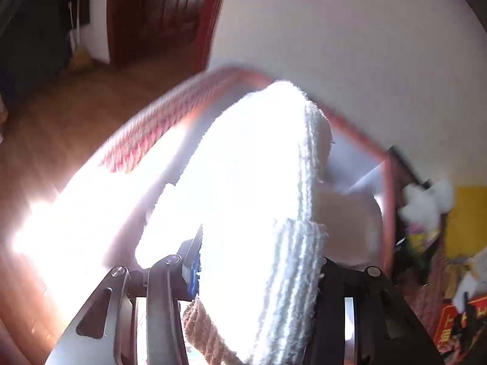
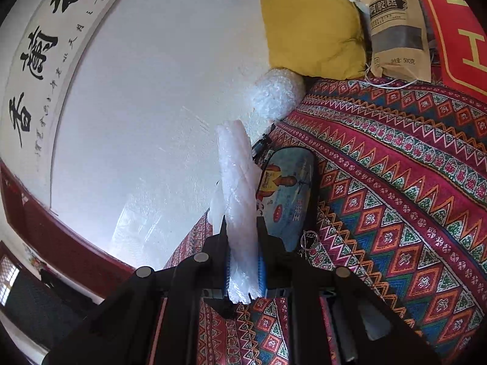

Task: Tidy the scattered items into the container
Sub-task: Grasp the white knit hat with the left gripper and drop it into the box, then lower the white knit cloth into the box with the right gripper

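In the left wrist view my left gripper (image 1: pixel 258 263) is shut on a thick white knitted item (image 1: pixel 268 182) with a brown knitted part (image 1: pixel 201 331) at its lower end. It fills the gap between the jaws, and glare washes out its left side. Behind it is a blurred box (image 1: pixel 360 135) with a reddish rim and a patterned side. In the right wrist view my right gripper (image 2: pixel 242 225) is shut on a folded strip of translucent white plastic wrap (image 2: pixel 236 167), which stands up past the fingertips.
A red patterned cloth (image 2: pixel 395 167) carries a printed pencil case (image 2: pixel 287 194), a key ring (image 2: pixel 309 238), a bubble-wrap ball (image 2: pixel 278 94), a yellow cushion (image 2: pixel 310 27), a brown paper bag (image 2: pixel 395 24) and a red box (image 2: pixel 456 30). A white wall lies to the left.
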